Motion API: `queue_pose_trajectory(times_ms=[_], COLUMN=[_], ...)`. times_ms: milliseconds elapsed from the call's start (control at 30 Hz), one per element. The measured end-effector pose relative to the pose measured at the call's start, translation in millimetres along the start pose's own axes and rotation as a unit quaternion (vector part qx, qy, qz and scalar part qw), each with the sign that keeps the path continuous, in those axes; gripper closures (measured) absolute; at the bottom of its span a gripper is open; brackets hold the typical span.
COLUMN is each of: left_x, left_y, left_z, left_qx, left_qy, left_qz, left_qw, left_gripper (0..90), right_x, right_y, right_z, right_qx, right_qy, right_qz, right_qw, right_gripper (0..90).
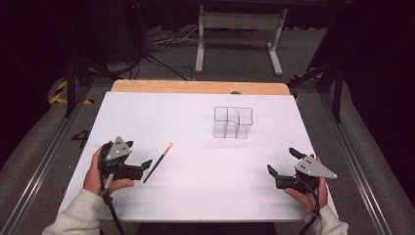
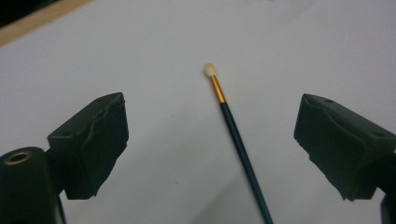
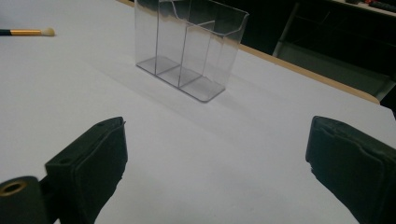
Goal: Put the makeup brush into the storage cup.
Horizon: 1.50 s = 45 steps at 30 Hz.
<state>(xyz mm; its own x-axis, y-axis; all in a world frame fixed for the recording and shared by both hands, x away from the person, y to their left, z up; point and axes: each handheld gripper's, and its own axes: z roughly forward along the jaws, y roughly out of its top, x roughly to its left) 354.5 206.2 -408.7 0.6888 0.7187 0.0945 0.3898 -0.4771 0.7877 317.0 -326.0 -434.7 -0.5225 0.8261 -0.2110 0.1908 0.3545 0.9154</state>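
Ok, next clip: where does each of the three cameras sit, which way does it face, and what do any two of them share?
High view: above the person's side, looking forward and down on the white table; both hands, left gripper and right gripper enter from below.
Left gripper view: rides the left gripper, open jaws framing the brush.
Right gripper view: rides the right gripper, facing the clear organizer.
Shared: the brush also shows in the right gripper view; the high view holds brush and organizer.
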Motion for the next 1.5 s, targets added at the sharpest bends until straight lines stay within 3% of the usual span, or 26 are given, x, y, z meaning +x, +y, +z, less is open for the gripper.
queue_pose_trajectory(times_ms=[33,67,133,167,267,300,333,367,433,467,500,533,600,633,667,700,767,800,833,867,1067,1200,1333,1500], left_x=[-2.6,-2.6,-4.3,-4.2,-2.4,-1.5,-0.4,0.5,3.2,3.9,5.8,5.8,9.0,10.3,10.3,9.9,9.7,9.7,9.5,9.5,4.4,3.2,3.2,3.9], left_y=[10.5,10.5,27.9,32.2,47.0,50.8,55.7,58.1,61.3,61.7,61.4,61.4,58.2,57.2,57.2,54.9,52.2,52.2,52.7,53.1,54.5,55.6,54.0,53.3], left_z=[7.5,7.5,23.0,27.6,46.6,52.9,61.1,65.9,74.2,77.9,82.3,82.3,87.9,89.6,89.6,92.6,96.8,96.8,97.0,97.2,98.1,98.4,97.2,96.1], left_qx=[0.027,0.027,0.082,0.097,0.160,0.183,0.213,0.225,0.254,0.267,0.285,0.285,0.304,0.313,0.313,0.327,0.338,0.338,0.337,0.339,0.344,0.350,0.343,0.338], left_qy=[-0.020,-0.020,-0.026,-0.034,-0.050,-0.056,-0.059,-0.065,-0.085,-0.085,-0.087,-0.087,-0.099,-0.099,-0.099,-0.100,-0.104,-0.104,-0.088,-0.088,-0.080,-0.078,-0.078,-0.079], left_qz=[0.015,0.015,0.024,0.025,0.022,0.016,0.019,0.019,0.014,0.008,0.006,0.006,-0.003,0.004,0.004,0.012,0.016,0.016,0.022,0.023,0.045,0.055,0.052,0.055], left_qw=[0.9993,0.9993,0.9960,0.9944,0.9855,0.9814,0.9751,0.9721,0.9633,0.9598,0.9547,0.9547,0.9475,0.9445,0.9445,0.9396,0.9353,0.9353,0.9372,0.9364,0.9344,0.9319,0.9348,0.9361], left_gripper=[10.4,12.1,15.4,16.5,21.7,22.4,23.3,24.9,30.9,33.4,37.0,39.1,47.0,48.3,50.3,53.4,57.0,61.4,61.4,69.8,82.5,82.6,82.6,82.7], right_x=[0.1,0.0,-0.1,-0.1,-0.1,0.0,0.0,-0.1,-0.7,-0.8,-1.2,-1.2,-2.0,-2.0,-2.0,-1.9,-1.6,-1.6,-1.4,-1.2,-0.6,-0.2,-0.9,-0.7], right_y=[-0.4,-0.6,-0.8,-0.8,-0.8,-1.1,-1.3,-1.5,-2.0,-2.3,-2.7,-2.7,-3.1,-3.0,-3.0,-2.9,-2.7,-2.7,-2.6,-2.7,-3.0,-3.2,-3.8,-3.5], right_z=[0.6,0.9,1.5,2.2,2.9,3.3,3.5,3.5,3.8,3.7,3.7,3.7,3.8,3.8,3.8,4.2,4.4,4.4,4.5,4.5,6.0,6.5,6.6,6.5], right_qx=[0.003,0.004,0.006,0.009,0.014,0.018,0.018,0.019,0.021,0.022,0.023,0.023,0.024,0.024,0.024,0.025,0.026,0.026,0.027,0.028,0.034,0.037,0.040,0.040], right_qy=[0.000,0.000,0.000,-0.001,-0.001,0.000,0.000,0.000,0.001,0.000,0.001,0.001,0.002,0.002,0.002,0.002,0.000,0.000,0.000,0.000,0.000,0.000,-0.002,-0.003], right_qz=[0.001,0.000,0.001,0.000,-0.002,-0.002,-0.001,-0.001,0.000,0.002,0.002,0.002,0.004,0.002,0.002,0.003,0.001,0.001,0.002,0.002,0.000,-0.001,0.001,0.000], right_qw=[1.0000,1.0000,1.0000,1.0000,0.9999,0.9998,0.9998,0.9998,0.9998,0.9998,0.9997,0.9997,0.9997,0.9997,0.9997,0.9997,0.9997,0.9997,0.9996,0.9996,0.9994,0.9993,0.9992,0.9992], right_gripper=[6.1,6.2,6.2,6.2,6.3,6.4,6.5,6.5,6.5,6.5,6.5,6.5,6.5,6.5,6.5,6.5,6.5,6.5,6.6,6.6,6.7,7.3,7.3,7.3])
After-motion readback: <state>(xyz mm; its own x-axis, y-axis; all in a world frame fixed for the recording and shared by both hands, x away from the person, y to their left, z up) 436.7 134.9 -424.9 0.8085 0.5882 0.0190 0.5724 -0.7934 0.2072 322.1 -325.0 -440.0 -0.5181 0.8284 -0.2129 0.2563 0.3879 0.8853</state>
